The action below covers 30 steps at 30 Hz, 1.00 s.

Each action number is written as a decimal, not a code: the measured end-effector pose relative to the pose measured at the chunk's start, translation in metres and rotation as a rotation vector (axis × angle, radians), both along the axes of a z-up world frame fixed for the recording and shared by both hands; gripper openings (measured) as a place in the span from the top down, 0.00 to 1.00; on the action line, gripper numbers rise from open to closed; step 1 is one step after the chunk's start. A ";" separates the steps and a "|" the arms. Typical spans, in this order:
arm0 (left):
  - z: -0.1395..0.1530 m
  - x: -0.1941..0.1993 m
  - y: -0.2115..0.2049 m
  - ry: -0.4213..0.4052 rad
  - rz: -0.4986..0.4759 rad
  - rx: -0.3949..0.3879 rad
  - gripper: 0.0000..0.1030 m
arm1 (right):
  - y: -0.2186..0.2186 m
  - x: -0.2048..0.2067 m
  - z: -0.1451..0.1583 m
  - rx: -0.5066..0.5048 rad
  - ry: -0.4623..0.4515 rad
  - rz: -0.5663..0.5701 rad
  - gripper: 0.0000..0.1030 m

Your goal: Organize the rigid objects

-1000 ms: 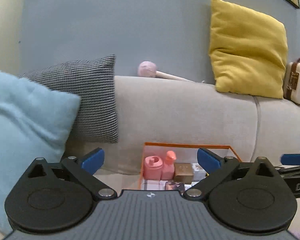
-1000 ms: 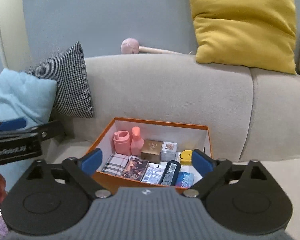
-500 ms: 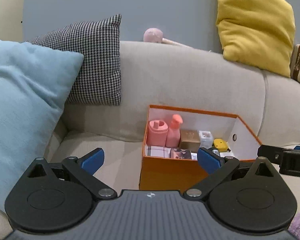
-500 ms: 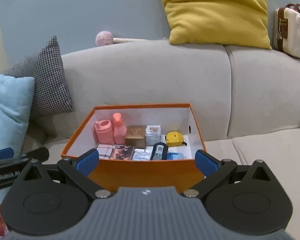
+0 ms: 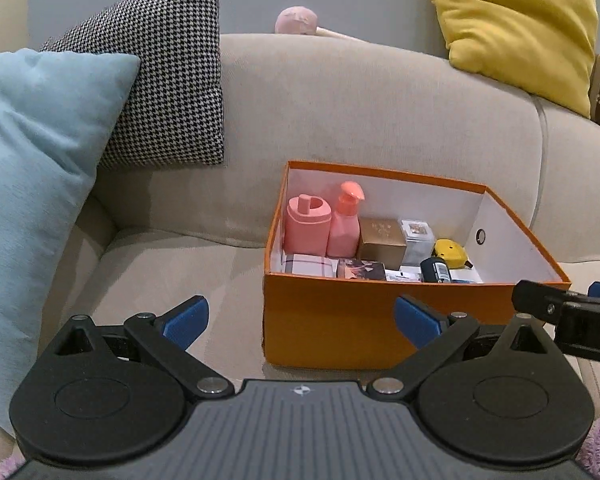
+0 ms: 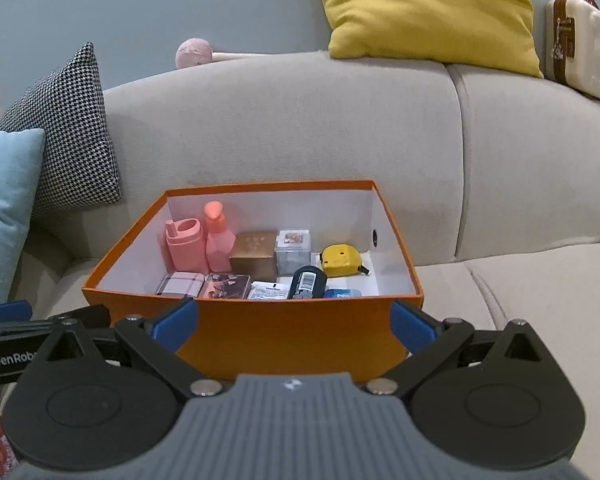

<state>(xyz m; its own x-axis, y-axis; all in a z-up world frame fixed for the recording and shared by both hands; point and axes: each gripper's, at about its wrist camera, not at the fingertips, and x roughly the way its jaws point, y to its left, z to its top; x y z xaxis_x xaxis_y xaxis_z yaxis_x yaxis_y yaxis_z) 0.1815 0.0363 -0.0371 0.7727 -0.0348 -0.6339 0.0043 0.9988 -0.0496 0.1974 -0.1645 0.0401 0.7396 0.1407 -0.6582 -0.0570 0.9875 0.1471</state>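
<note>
An orange box (image 6: 284, 336) sits on the seat of a grey sofa (image 6: 340, 120), directly ahead of the right gripper (image 6: 294, 322). Its near wall lies between that gripper's two blue fingertips (image 6: 176, 320), not touched by them as far as I can tell. Jaws spread wide, holding nothing. The left gripper (image 5: 300, 318) is off to the box's left; its right fingertip overlaps the box's front wall in its own view, the left one is over bare seat. Jaws also spread wide, empty. The two tools are near each other, side by side.

Writing: white letters "GenRob" on the left tool's black body, seen from the right wrist view; a "D" on the right tool, seen from the left. A barcode label on the dark tube (image 6: 307, 282); its digits are too small to read.

Box contents: back row, from left, a pink container (image 6: 185, 246), a pink pump bottle (image 6: 219, 242), a gold carton (image 6: 254, 254), a small clear case (image 6: 293, 250), a yellow tape measure (image 6: 340, 260). Front row holds a plaid pouch (image 6: 180, 283), a printed card box (image 6: 226, 285), a white packet (image 6: 268, 290), the dark tube and a blue item (image 6: 342, 293). Inner walls white, one round hole in the right wall. All items lie packed close, mostly upright in the back and flat in front.
</note>
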 end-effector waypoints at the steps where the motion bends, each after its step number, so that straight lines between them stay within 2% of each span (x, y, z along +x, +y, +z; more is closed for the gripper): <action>1: -0.001 0.002 0.000 0.002 0.000 0.000 0.00 | 0.000 0.001 -0.002 -0.001 0.005 0.001 0.01; 9: -0.004 0.003 0.000 0.011 -0.006 0.010 0.00 | -0.001 0.002 -0.007 0.004 0.026 0.004 0.01; 30: 0.005 -0.006 0.002 0.000 -0.024 0.017 0.00 | 0.006 -0.010 0.010 -0.027 -0.017 0.035 0.01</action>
